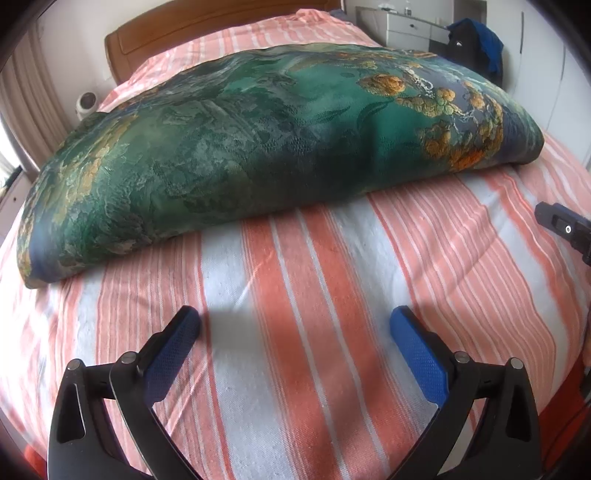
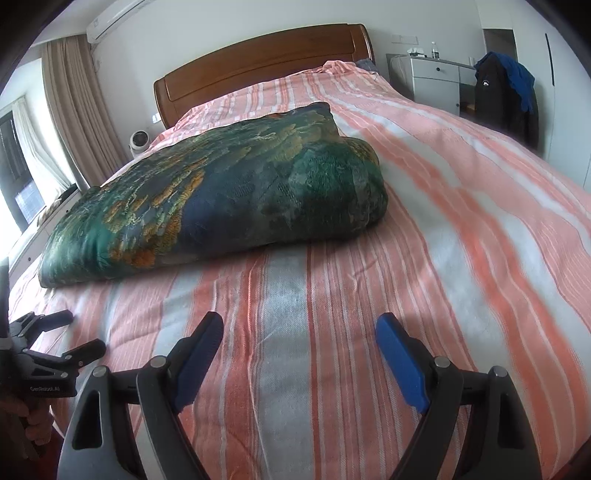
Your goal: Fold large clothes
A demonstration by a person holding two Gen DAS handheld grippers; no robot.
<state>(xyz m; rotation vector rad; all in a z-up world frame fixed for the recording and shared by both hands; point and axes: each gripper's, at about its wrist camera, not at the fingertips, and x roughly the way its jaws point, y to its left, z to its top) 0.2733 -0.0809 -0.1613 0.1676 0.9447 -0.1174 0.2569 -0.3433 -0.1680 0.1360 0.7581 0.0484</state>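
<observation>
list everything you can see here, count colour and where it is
folded quilt: one, green and blue with gold flowers, lying across the middle of the bed
bedspread: one, orange and white stripes, covering the bed
headboard: one, brown wood, far end of the bed
curtain: one, beige, by the window on the left
small round device: one, white, left of the bed near the headboard
air conditioner: one, white, high on the wall
cabinet: one, white, right of the bed
jackets: black and blue, hung by the cabinet
left gripper: black with blue pads, open, empty, above the bedspread
right gripper: same colours, open, empty, above the bedspread
</observation>
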